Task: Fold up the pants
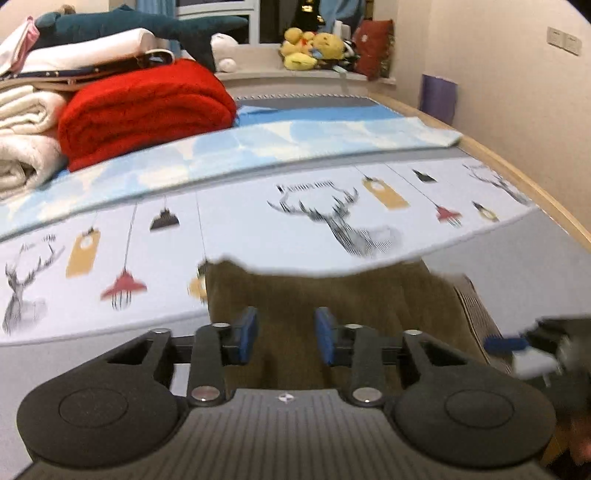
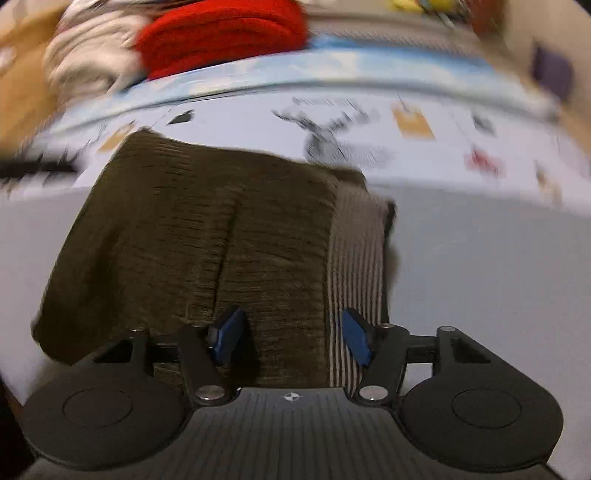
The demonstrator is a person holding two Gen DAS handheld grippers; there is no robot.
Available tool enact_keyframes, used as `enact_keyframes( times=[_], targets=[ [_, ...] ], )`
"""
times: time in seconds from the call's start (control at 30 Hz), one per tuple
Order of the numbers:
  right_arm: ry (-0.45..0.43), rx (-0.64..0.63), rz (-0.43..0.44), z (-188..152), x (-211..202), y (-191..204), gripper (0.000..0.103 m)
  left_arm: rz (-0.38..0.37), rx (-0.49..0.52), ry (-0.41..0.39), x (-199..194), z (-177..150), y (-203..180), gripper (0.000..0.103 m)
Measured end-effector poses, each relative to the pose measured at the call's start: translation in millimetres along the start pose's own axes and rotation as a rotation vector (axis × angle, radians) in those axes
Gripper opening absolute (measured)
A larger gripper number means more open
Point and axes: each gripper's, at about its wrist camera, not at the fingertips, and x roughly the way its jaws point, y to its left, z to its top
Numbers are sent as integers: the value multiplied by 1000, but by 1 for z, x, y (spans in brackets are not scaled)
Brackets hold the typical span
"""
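Folded brown pants point(image 2: 207, 236) lie on the bed's grey sheet point(image 2: 480, 266); left tongs point(image 1: 284, 334) hang parted above them, gripping nothing; right tongs point(image 2: 291, 338) gape wide, empty.

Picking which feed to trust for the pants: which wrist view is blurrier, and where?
Right wrist view: heavy motion smear across the bedsheet and red blanket; the pants stay fairly readable. Left wrist view: sharper overall, with blur on the pants' far edge and the right gripper at frame edge; fisheye bending in both.

Folded olive-brown ribbed pants point(image 2: 207, 236), flat on the bed
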Motion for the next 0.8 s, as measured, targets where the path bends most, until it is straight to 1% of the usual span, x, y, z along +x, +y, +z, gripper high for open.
enact_keyframes(
  times=[0.03, 0.07, 0.1, 0.17, 0.23, 0.3, 0.33, 0.37, 0.4, 0.43, 0.47, 0.5, 0.57, 0.63, 0.67, 0.7, 0.73, 0.77, 0.8],
  targets=[
    [-25, -13, 3, 3, -3, 2, 64, 13, -8, 4, 7, 8, -1, 21],
    [-51, -7, 7, 5, -5, 1, 62, 30, -20, 15, 16, 15, -1, 10],
    [-82, 15, 13, 8, -7, -3, 62, 45, -33, 27, 25, 21, -1, 3],
    [-145, 93, 17, 14, -12, -14, 62, 67, -72, 68, 45, 27, 3, 2],
    [-198, 165, 27, 20, -16, -24, 62, 96, -78, 146, 79, 23, 7, 2],
    [-210, 222, 13, 29, -8, -34, 62, 104, -67, 226, 111, 11, 14, 2],
    [-192, 246, 4, 32, 0, -39, 62, 104, -46, 223, 117, 7, 14, 2],
    [-161, 261, -6, 39, 16, -40, 62, 106, -21, 216, 117, 8, 11, 2],
    [-102, 277, -30, 39, 29, -45, 63, 115, -3, 220, 113, 9, 7, 2],
    [-64, 288, -45, 32, 38, -49, 71, 127, 9, 221, 106, 13, 3, 2],
    [-41, 316, -52, 30, 44, -54, 73, 126, 6, 210, 95, 16, 2, 7],
    [-38, 343, -44, 28, 44, -54, 73, 107, -19, 181, 78, 18, 3, 16],
    [-30, 352, -39, 32, 48, -56, 73, 47, -96, 126, 44, 14, 9, 25],
    [-31, 338, -51, 32, 48, -54, 73, 12, -129, 126, 20, -5, 12, 25],
    [-31, 338, -54, 31, 49, -52, 73, 11, -125, 145, 17, -18, 12, 25],
    [-31, 342, -55, 31, 48, -52, 73, 15, -112, 181, 19, -33, 11, 25],
    [-31, 346, -53, 30, 48, -51, 73, 20, -82, 226, 26, -50, 9, 25],
    [-31, 353, -51, 30, 49, -52, 74, 30, -31, 249, 32, -66, 7, 27],
    [-29, 358, -45, 28, 46, -53, 76, 38, 22, 241, 32, -76, 3, 28]
  ],
)
